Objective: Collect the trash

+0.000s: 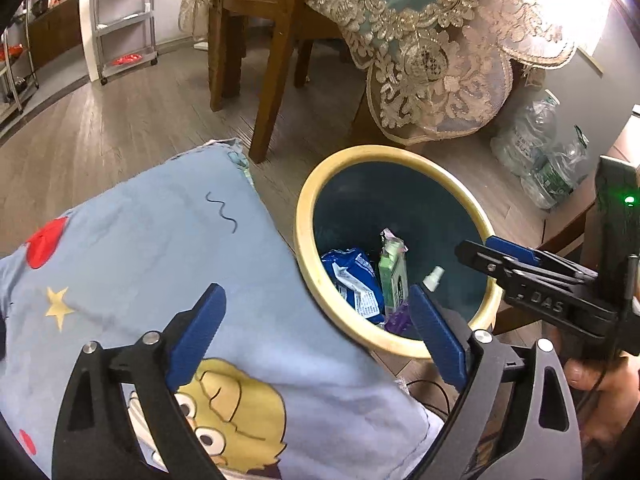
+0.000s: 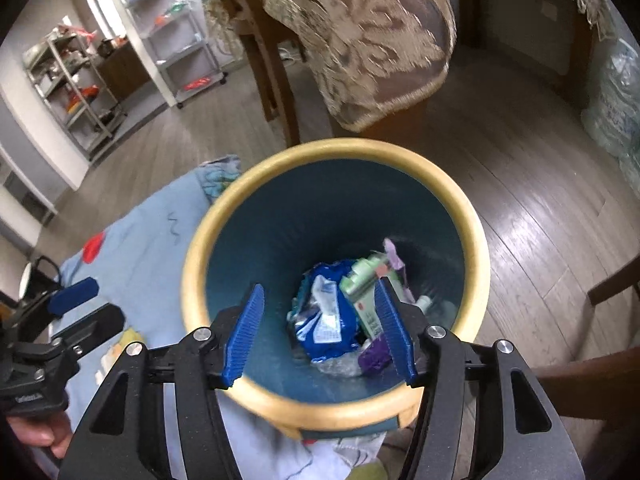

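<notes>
Bin [image 2: 400, 400]: round, cream rim, blue inside, standing on the wood floor just right of a cartoon-print blanket [image 1: 168, 240]; a lace-edged tablecloth [image 1: 432, 80] hangs at the far side.

Trash, in the bottom of the bin: blue wrapper [image 2: 328, 316]; green carton [image 2: 362, 288], leaning; purple scrap [image 2: 374, 356]; small white bottle [image 1: 434, 278].

Right tongs [image 2: 320, 332]: above the bin mouth, pointing steeply down, jaws apart, nothing between them. The green carton looks blurred, possibly just dropped; cannot tell for certain.

Left tongs [image 1: 316, 332]: jaws spread wide and empty, one finger over the blanket, the other at the near rim.

Step in hand, as judged: the release over the bin. Done well, the jaws stay apart and centred over the opening, clear the rim on lifting, and neither pair knocks the other.

Plastic bottles [image 1: 536, 148]: bagged, far right on the floor; possibly further trash.
</notes>
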Tool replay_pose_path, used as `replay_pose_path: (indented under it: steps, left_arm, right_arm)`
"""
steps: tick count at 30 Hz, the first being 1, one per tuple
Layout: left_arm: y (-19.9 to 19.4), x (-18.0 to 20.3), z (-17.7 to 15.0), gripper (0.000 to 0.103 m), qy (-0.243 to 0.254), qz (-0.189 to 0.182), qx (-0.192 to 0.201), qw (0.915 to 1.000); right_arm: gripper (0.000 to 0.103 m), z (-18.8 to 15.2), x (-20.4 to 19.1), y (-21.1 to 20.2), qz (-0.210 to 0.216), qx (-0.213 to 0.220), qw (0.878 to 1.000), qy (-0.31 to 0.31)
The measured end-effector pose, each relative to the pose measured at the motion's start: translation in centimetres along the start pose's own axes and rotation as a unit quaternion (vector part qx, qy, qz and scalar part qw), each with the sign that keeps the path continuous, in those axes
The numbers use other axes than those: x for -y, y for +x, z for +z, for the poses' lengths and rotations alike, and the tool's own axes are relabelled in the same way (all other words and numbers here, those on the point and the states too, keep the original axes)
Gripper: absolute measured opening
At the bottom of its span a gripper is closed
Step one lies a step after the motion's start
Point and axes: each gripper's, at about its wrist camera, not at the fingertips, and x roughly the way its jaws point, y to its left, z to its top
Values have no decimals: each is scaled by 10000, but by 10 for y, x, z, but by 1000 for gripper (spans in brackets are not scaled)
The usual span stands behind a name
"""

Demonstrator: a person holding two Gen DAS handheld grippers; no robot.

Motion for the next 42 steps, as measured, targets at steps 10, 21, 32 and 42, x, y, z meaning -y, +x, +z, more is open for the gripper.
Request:
replay_pose_path:
  steps: [10,21,32,42]
  left_arm:
    - [-42,-1,-10,97,125,444,223,9987]
    - [-102,14,-37,97,104,486,630,9968]
    - [-132,19,-65,97,89,560,1172,9915]
    - [-133,28,-65,97,197,414,1279,9907]
  right_arm:
    - [86,-19,-4,-86,19,773,9967,-230]
    - [94,-57,-17,-138,-177,1303,9895,-607]
    - [97,-90,-26,-162,-164,1562,9849,-725]
    - [97,-95,-25,-159,-186,1556,9856,-634]
